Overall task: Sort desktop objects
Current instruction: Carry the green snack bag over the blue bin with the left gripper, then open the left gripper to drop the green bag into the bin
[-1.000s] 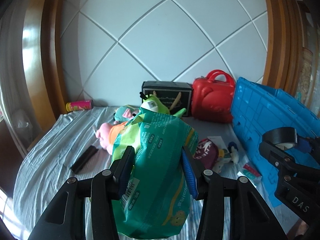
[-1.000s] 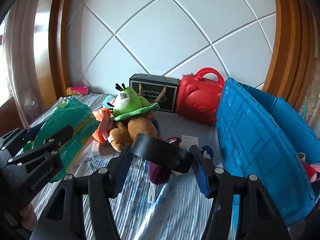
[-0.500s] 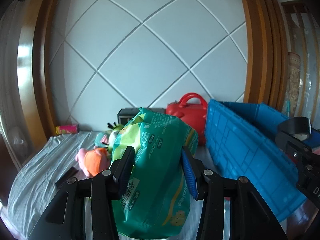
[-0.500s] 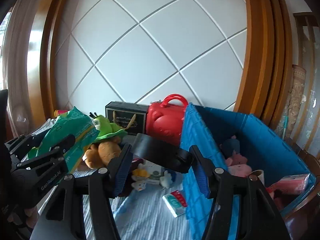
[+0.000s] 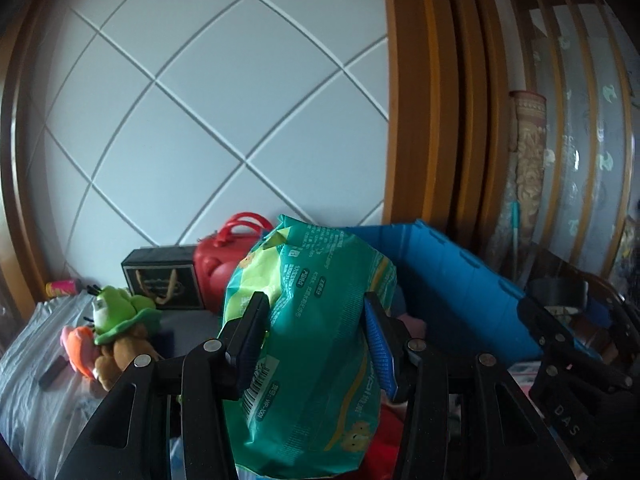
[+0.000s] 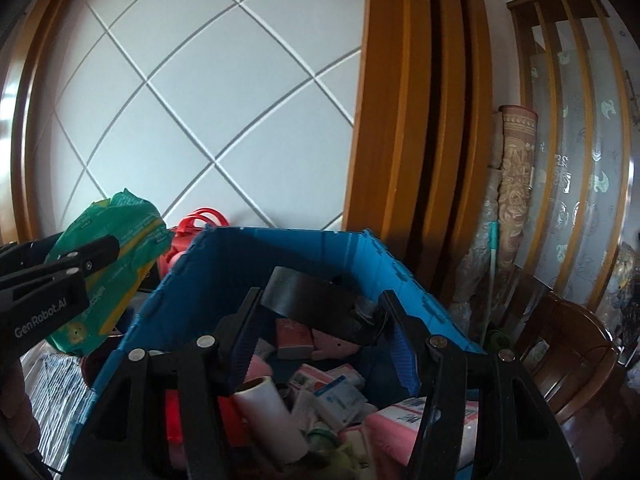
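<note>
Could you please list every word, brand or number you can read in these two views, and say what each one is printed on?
"GenRobot.AI": side of the left hand-held gripper, right wrist view.
"DAS": body of the right hand-held gripper, left wrist view.
Green packet: barcode and small print, too small to read.
Black box: gold design, unreadable.
Boxes in the blue crate: labels too blurred.

Showing green with yellow panels and white print: the packet (image 5: 316,332). Glowing bright blue: the crate (image 6: 256,264). Looking glossy black: the tape roll (image 6: 320,304). Gleaming red: the handled case (image 5: 224,256). Wearing lime green over brown: the plush toy (image 5: 120,316). Crossing a white wall panel (image 5: 200,120): grey diagonal lines.
</note>
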### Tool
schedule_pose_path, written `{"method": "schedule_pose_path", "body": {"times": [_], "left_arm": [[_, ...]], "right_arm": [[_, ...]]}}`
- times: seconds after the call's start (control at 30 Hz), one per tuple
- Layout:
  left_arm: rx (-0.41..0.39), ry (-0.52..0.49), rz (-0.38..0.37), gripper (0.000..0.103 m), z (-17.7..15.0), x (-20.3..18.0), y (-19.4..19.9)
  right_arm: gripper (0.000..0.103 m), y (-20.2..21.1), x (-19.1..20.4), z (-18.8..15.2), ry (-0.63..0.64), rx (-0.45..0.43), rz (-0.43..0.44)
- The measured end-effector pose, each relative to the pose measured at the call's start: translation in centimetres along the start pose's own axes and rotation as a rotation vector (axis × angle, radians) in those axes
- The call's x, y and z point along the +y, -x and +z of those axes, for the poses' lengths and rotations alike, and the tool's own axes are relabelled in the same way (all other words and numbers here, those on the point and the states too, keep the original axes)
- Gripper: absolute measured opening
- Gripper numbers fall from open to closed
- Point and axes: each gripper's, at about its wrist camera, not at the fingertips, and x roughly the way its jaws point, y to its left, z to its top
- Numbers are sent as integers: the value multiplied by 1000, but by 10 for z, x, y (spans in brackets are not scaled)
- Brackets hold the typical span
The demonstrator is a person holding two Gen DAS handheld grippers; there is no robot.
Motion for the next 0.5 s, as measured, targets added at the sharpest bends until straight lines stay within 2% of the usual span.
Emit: {"method": "schedule_pose_path", "body": {"times": [0.17, 0.37, 0.5], "left_arm": [[115, -45, 11, 47, -15, -41, -40], [196, -41, 38, 47, -34, -48, -66], [173, -23, 31, 48, -37, -42, -61]], "right_arm": [[58, -31, -35, -12, -46, 48, 15], [58, -67, -45, -33, -74, 110, 59], [58, -69, -48, -35, -92, 108, 74]]}}
